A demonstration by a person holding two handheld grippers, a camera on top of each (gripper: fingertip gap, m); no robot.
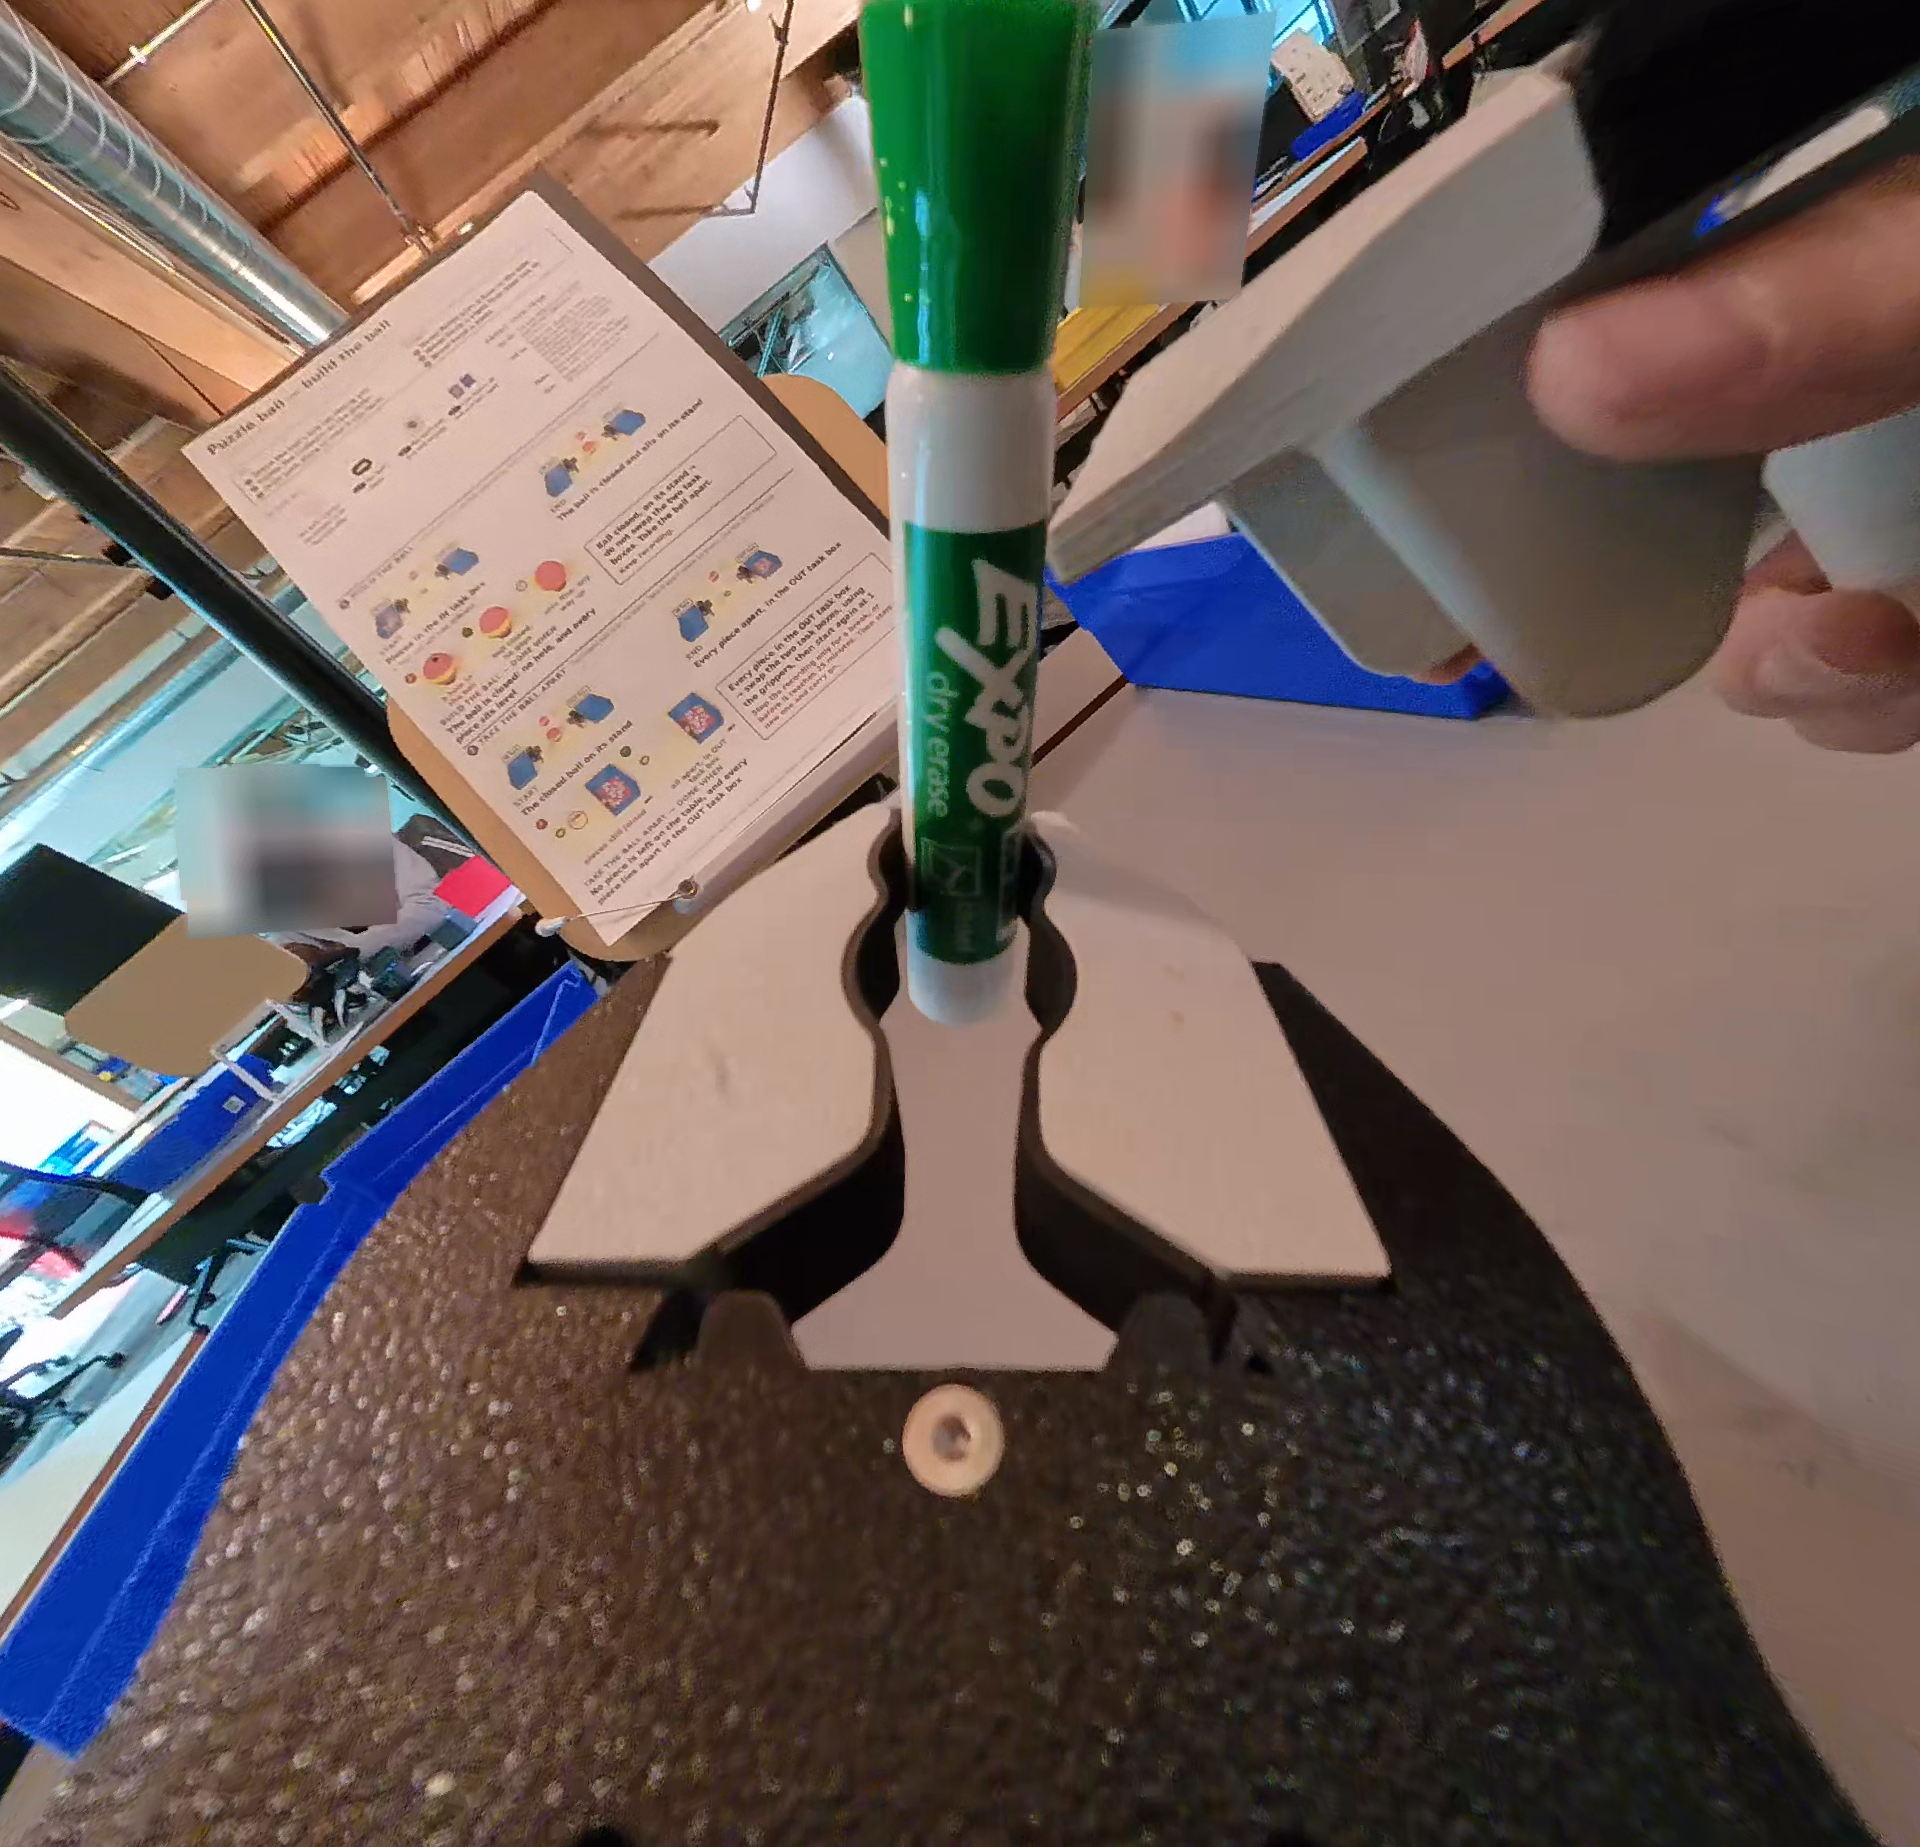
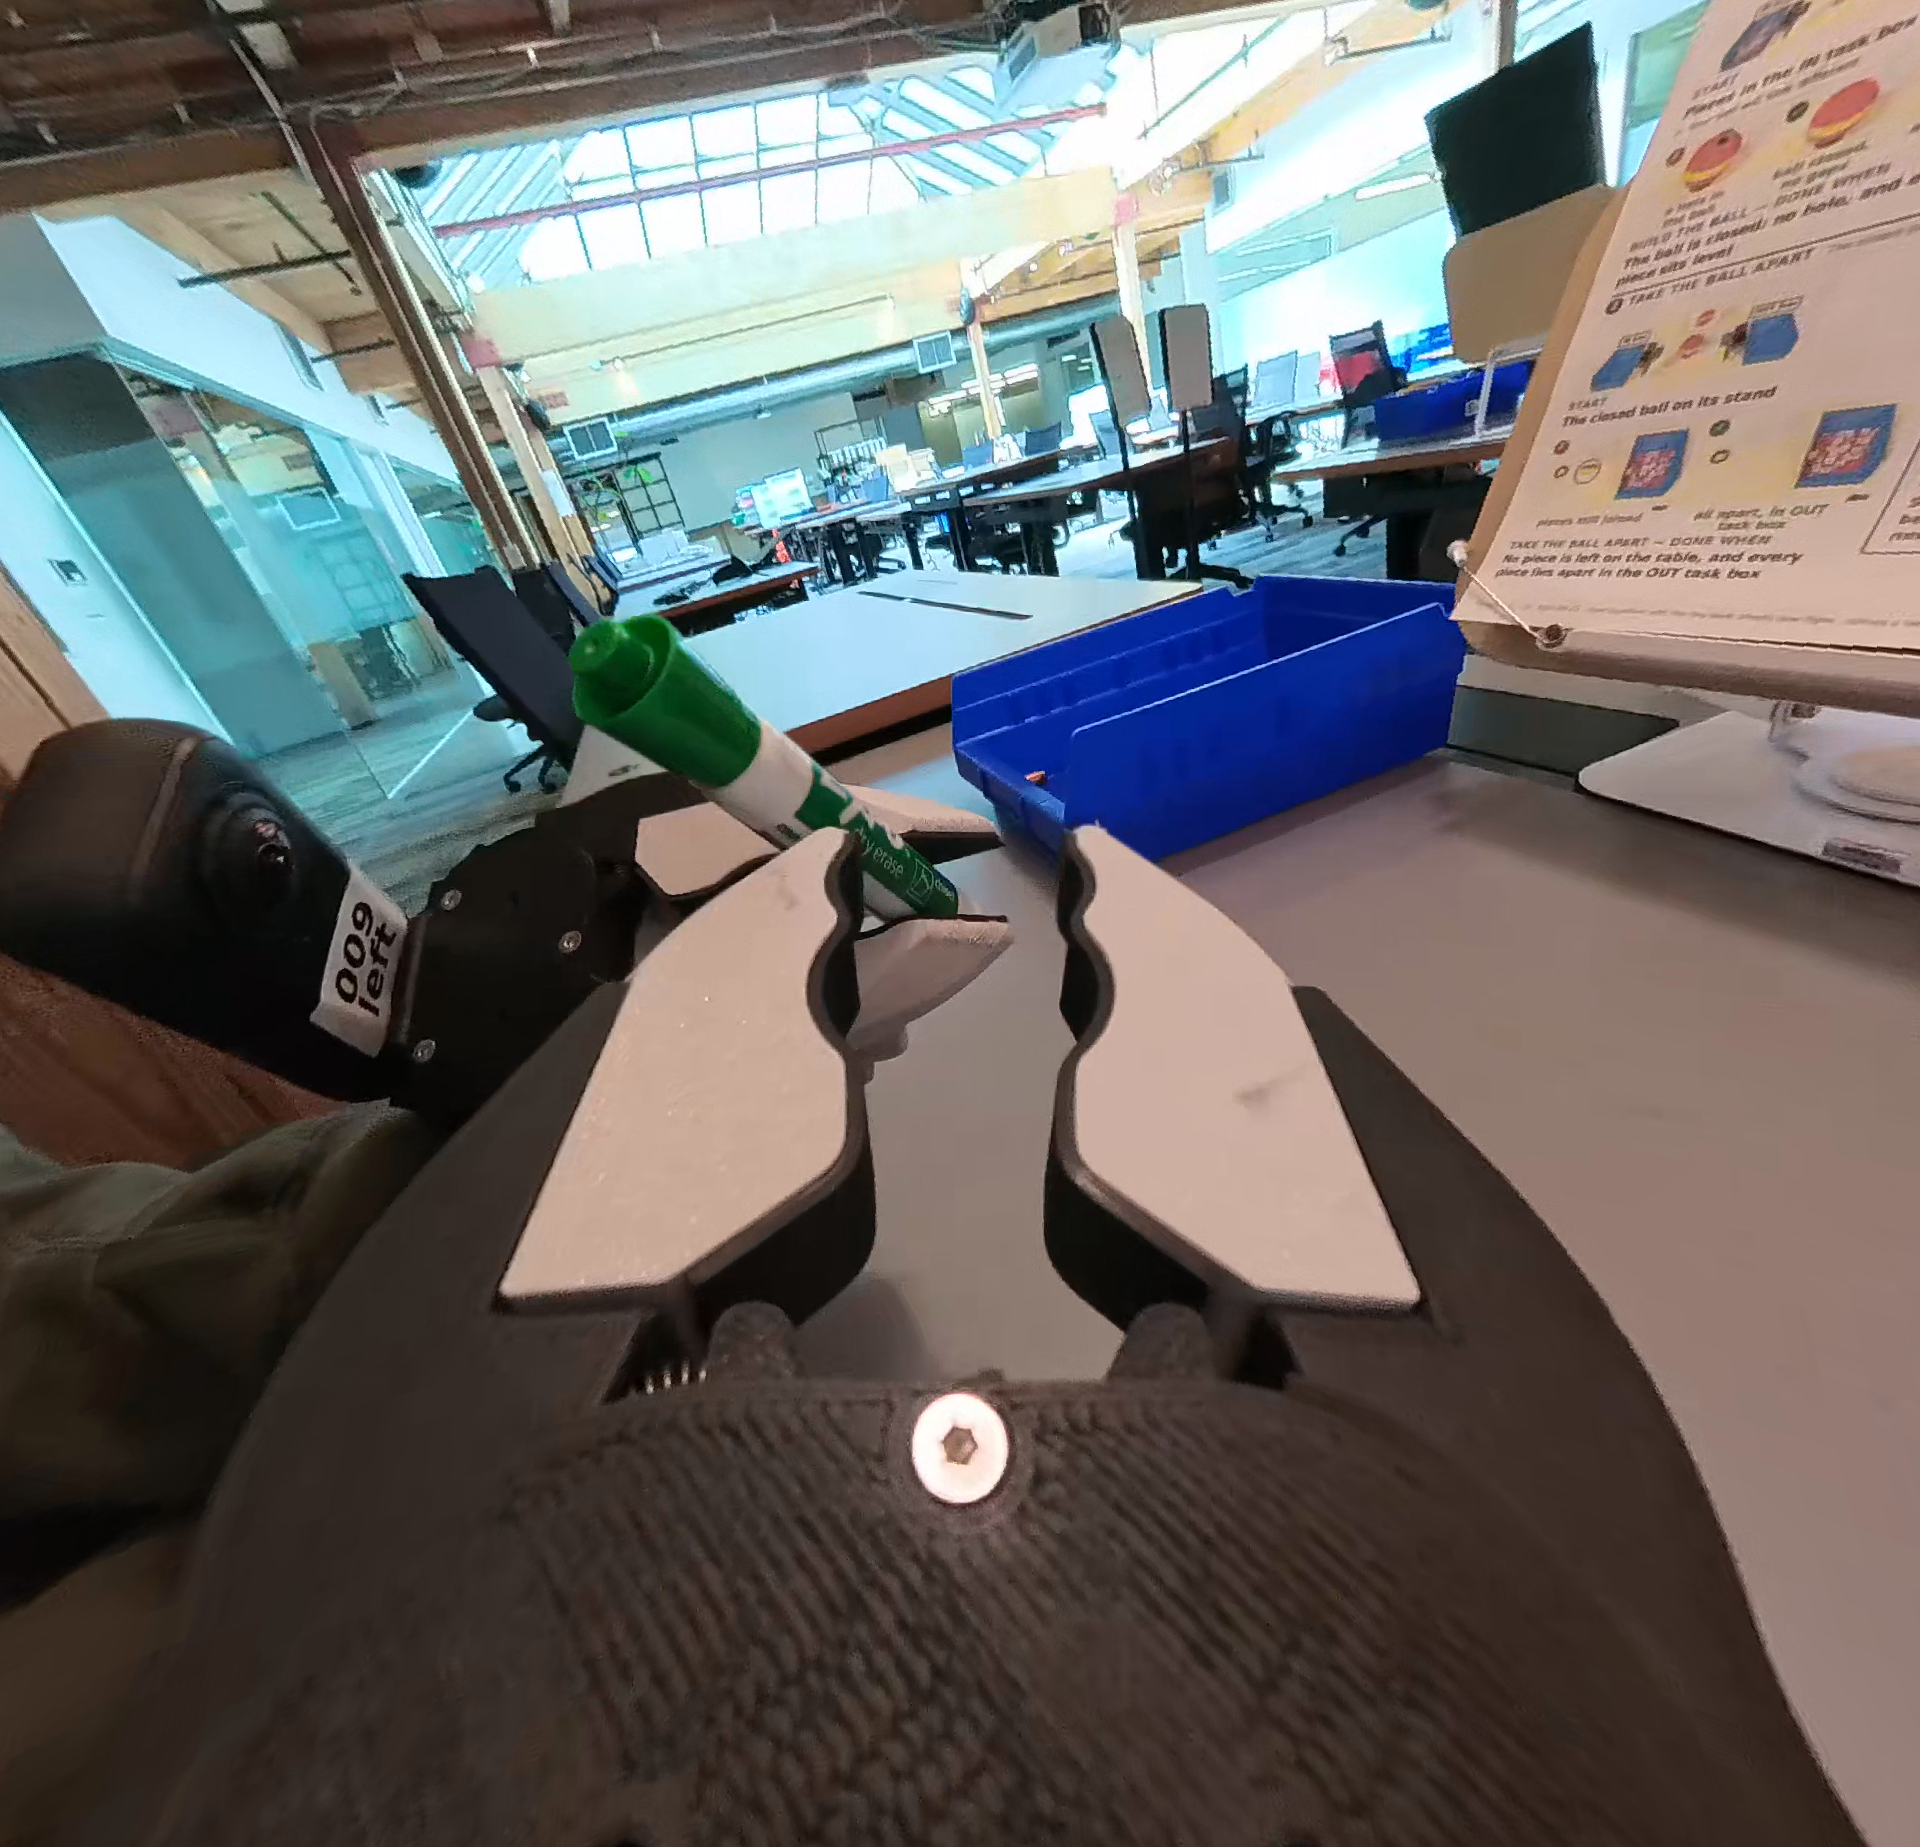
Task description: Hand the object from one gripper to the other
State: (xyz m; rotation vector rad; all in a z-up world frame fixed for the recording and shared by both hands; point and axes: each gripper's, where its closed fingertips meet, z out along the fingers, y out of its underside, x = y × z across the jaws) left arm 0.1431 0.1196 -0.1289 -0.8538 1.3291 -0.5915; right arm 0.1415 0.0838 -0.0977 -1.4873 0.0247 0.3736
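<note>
The left hand-held gripper (image 1: 961, 924) was clamped on the lower barrel of a green dry-erase marker (image 1: 971, 571), cap end sticking up and away from it. The right hand-held gripper (image 2: 961, 898) had its fingers spread apart with nothing between them, sitting just beside the marker (image 2: 727, 758), over the grey table (image 2: 1455, 1018). Farther back was a blue bin (image 2: 1226, 696), and off to the right a clipboard with an instruction sheet (image 2: 1714, 395).
</note>
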